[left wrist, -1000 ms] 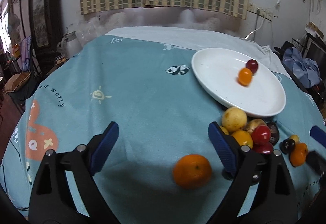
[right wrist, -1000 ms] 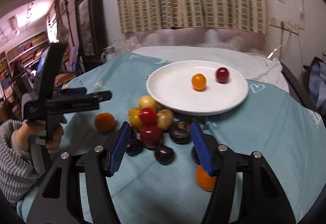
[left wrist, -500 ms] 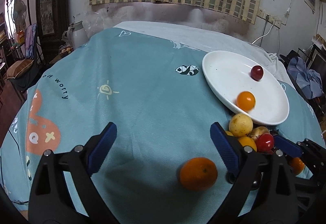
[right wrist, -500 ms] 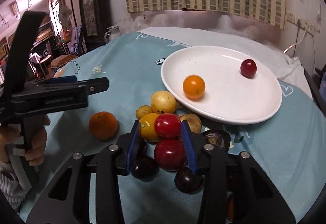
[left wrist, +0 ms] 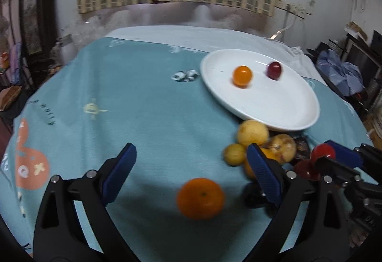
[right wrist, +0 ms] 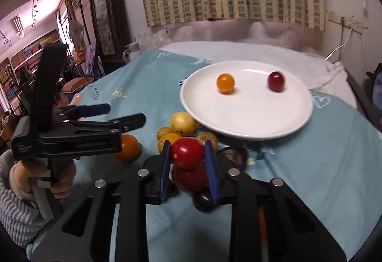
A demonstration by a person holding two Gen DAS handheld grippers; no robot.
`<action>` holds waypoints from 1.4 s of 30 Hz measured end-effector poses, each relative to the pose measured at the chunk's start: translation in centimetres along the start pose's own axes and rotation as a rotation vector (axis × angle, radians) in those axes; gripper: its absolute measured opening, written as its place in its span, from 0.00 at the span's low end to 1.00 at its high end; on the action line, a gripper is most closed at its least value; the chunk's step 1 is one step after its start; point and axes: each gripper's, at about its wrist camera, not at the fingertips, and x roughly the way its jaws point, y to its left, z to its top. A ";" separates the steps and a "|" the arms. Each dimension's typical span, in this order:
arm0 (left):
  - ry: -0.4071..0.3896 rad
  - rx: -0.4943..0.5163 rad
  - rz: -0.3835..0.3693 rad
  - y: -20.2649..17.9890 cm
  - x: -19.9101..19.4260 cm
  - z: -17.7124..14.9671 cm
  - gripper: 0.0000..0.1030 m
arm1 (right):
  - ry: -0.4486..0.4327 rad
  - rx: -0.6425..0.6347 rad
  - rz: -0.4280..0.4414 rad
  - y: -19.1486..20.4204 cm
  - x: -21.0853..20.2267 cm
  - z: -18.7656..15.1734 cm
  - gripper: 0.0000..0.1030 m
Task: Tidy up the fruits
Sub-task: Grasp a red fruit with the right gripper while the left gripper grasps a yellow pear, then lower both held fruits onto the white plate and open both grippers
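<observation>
My right gripper (right wrist: 187,145) is shut on a round red fruit (right wrist: 188,154) at the top of the fruit pile (right wrist: 180,122) beside the white plate (right wrist: 250,116). A second red fruit lies just beneath it. The plate holds a small orange fruit (right wrist: 225,83) and a dark red one (right wrist: 275,81). My left gripper (left wrist: 191,152) hangs open over the teal cloth, with a larger orange (left wrist: 200,198) lying between and slightly nearer than its fingertips, untouched. In the left wrist view the right gripper (left wrist: 330,154) shows at the right edge with the red fruit (left wrist: 322,151).
Yellow fruits (left wrist: 252,133), a brownish one (left wrist: 283,147) and dark plums (right wrist: 235,154) crowd the plate's near rim. The teal tablecloth (left wrist: 119,107) spreads to the left. A person's hand in a grey ribbed sleeve (right wrist: 16,209) holds the left gripper. Furniture and clutter surround the table.
The right gripper moved in over the pile and its jaws closed on the red fruit. The left gripper drifted slightly and stayed open over the orange.
</observation>
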 end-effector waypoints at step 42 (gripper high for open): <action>0.029 0.068 -0.150 -5.1 5.2 7.3 0.37 | -0.044 0.245 -0.048 -9.1 1.8 5.6 0.29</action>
